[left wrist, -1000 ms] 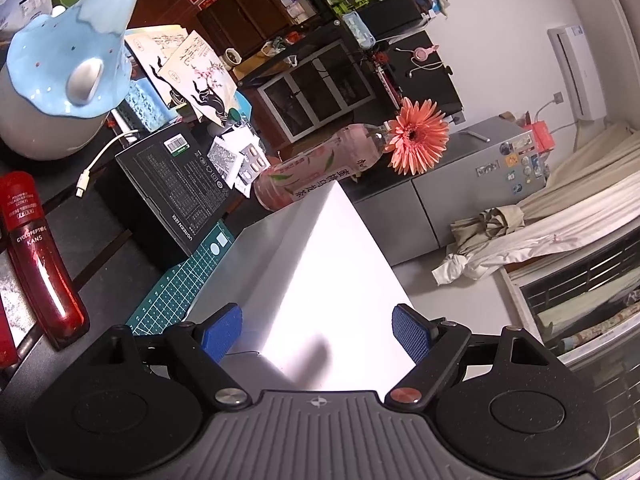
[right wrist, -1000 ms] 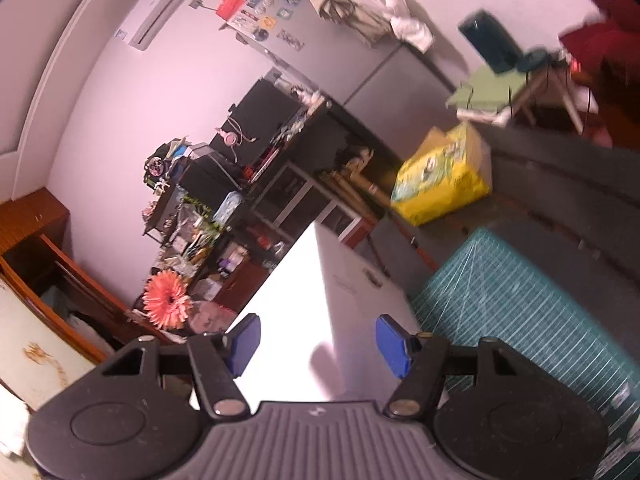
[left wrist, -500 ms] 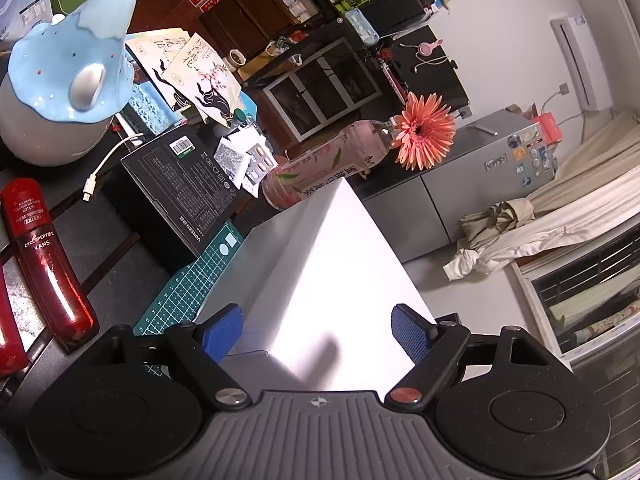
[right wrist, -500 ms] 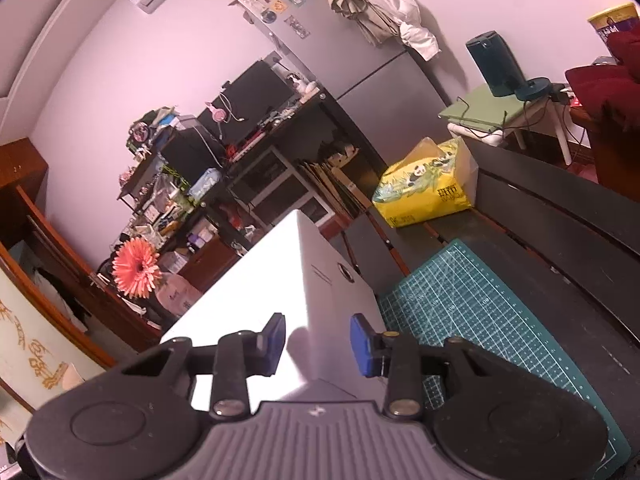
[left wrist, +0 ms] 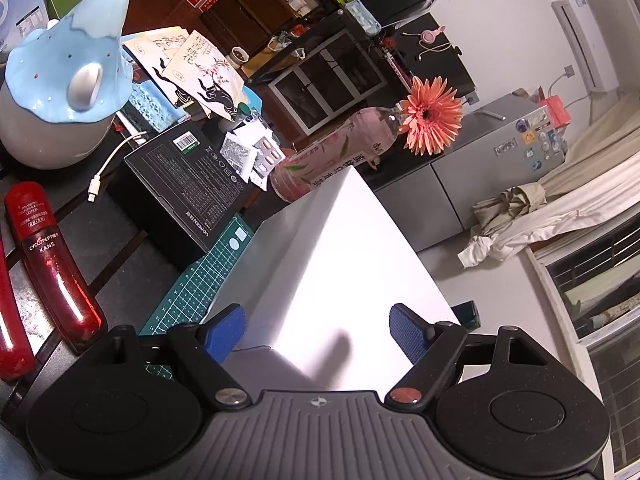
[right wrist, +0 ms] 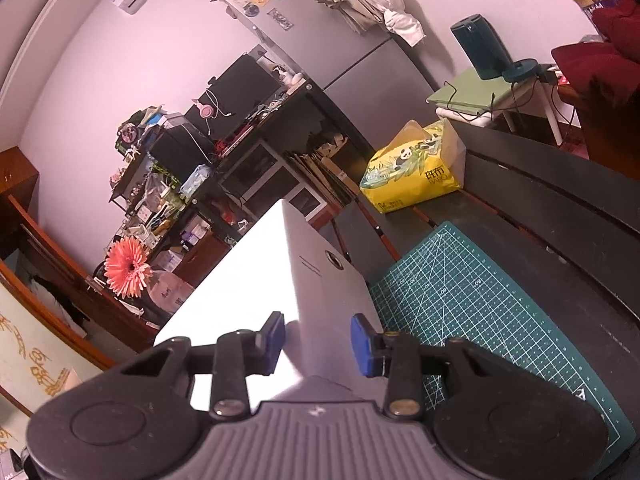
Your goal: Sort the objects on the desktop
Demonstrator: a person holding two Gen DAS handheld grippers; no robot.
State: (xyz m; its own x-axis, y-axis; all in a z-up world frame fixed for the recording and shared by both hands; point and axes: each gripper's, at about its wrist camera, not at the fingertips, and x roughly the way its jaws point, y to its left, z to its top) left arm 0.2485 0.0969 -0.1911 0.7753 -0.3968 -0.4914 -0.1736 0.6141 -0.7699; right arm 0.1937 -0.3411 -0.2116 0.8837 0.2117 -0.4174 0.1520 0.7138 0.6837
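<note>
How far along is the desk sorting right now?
Nothing looks sorted yet. In hand: the white box on the green mat, with the right gripper narrowed on its corner and the left gripper wide around it. Left: the red bottle, black box and papers lie scattered.

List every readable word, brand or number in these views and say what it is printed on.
"CYCLOPEPTIDE KANS", "LOTION": red bottle.
"UGREEN": black box; its fine print is too small.
Chinese characters: pink drink bottle, illustrated packets, yellow tissue pack.
Small ruler numbers: green cutting mat, too small to read.
</note>
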